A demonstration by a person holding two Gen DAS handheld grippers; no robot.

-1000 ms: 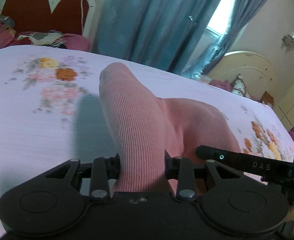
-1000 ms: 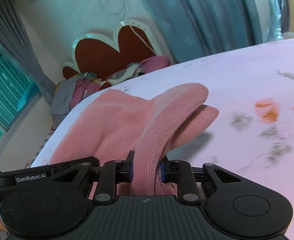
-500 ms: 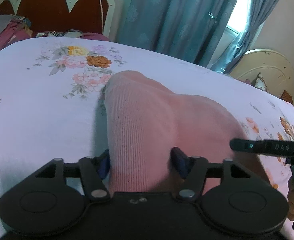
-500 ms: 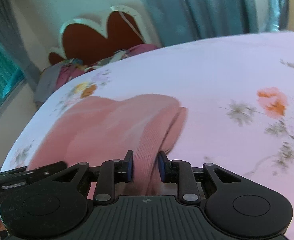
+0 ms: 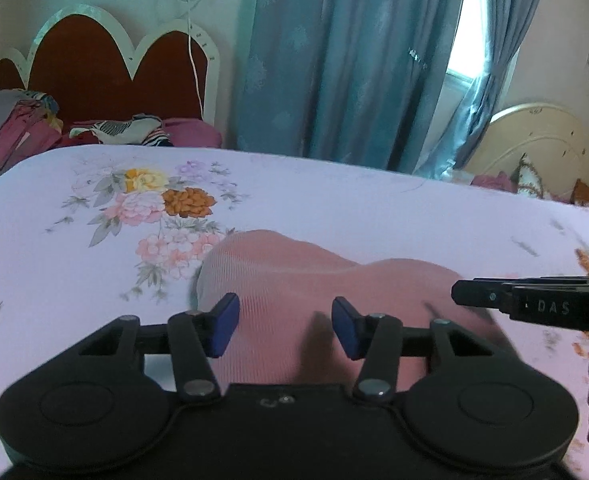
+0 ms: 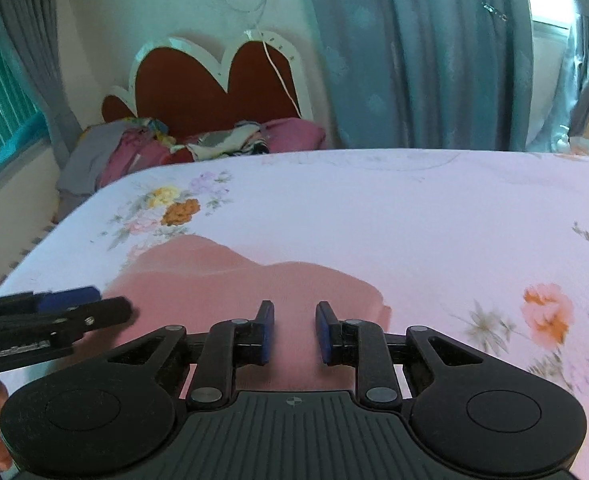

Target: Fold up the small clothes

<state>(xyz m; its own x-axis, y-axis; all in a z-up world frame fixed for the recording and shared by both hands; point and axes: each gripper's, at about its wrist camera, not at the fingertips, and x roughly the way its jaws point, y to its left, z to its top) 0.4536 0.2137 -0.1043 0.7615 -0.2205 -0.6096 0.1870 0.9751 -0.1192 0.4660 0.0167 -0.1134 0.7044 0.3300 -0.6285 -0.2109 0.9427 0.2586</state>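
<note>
A pink ribbed garment lies folded flat on the floral bed sheet; it also shows in the right wrist view. My left gripper is open, its blue pads apart above the garment's near edge, holding nothing. My right gripper is open too, just above the garment's near right part. The right gripper shows at the right edge of the left wrist view, and the left gripper shows at the left of the right wrist view.
The bed's far edge meets blue curtains. A red scalloped headboard with a pile of clothes stands at the back left. A cream headboard is at the back right.
Both grippers have opened and let go of the pink garment. The garment has dropped flat on the sheet. Both grippers have pulled back and up.
</note>
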